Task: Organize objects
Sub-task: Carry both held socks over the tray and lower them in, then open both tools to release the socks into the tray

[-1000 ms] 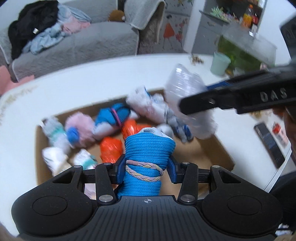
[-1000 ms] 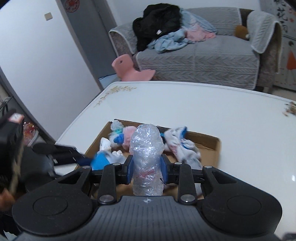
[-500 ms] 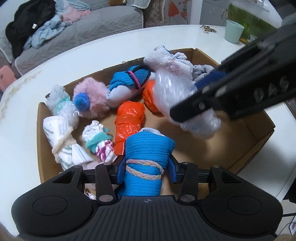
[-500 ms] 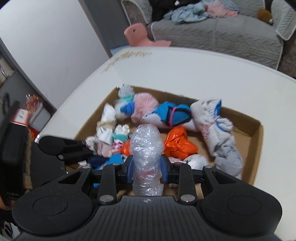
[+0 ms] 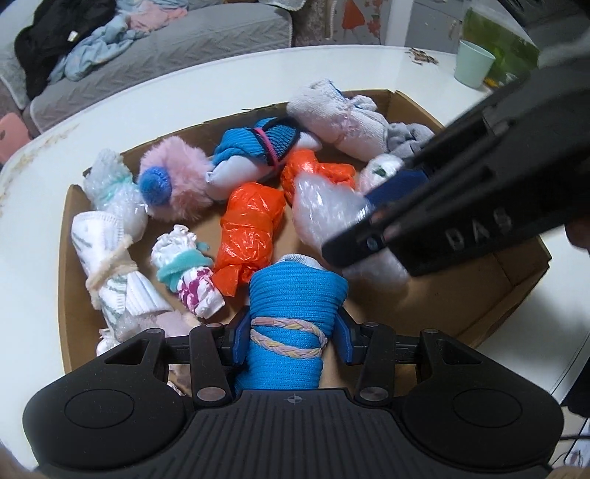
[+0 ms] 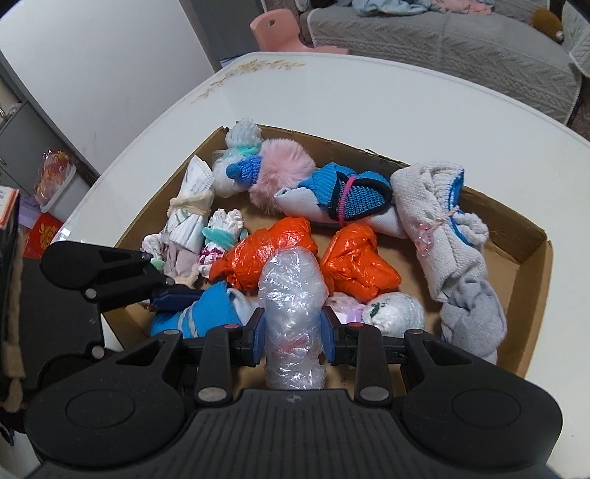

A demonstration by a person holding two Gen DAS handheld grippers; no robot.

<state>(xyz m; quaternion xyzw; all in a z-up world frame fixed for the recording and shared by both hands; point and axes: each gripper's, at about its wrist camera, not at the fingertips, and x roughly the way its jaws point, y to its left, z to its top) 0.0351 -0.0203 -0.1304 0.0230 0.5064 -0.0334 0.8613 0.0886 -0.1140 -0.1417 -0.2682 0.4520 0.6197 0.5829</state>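
While both grippers hang over the cardboard box (image 6: 533,258), each grips a bundle: left gripper (image 5: 291,341) pinches a blue knit roll (image 5: 291,306) tied with a braided band, right gripper (image 6: 293,333) pinches a bubble-wrap roll (image 6: 291,294), fingers narrow on it. Both rolls sit low over the box's near side, above its floor. Box rests on a white table (image 6: 368,95), glossy, floral print at its far edge. Inside the box: two orange bags (image 6: 269,250) at centre, pink pompom (image 6: 284,165) and blue-white sock (image 6: 332,199) toward the far wall, grey-white towel roll (image 6: 435,210) along the right wall, white striped roll (image 6: 190,210) by the left wall. Beyond the table from the box: grey sofa (image 6: 461,48) with a clothes heap (image 5: 62,40), pink stool (image 6: 284,31). Green cup (image 5: 473,68) stands on the table right of the box in the left wrist view. Shelves at the room's left edge.
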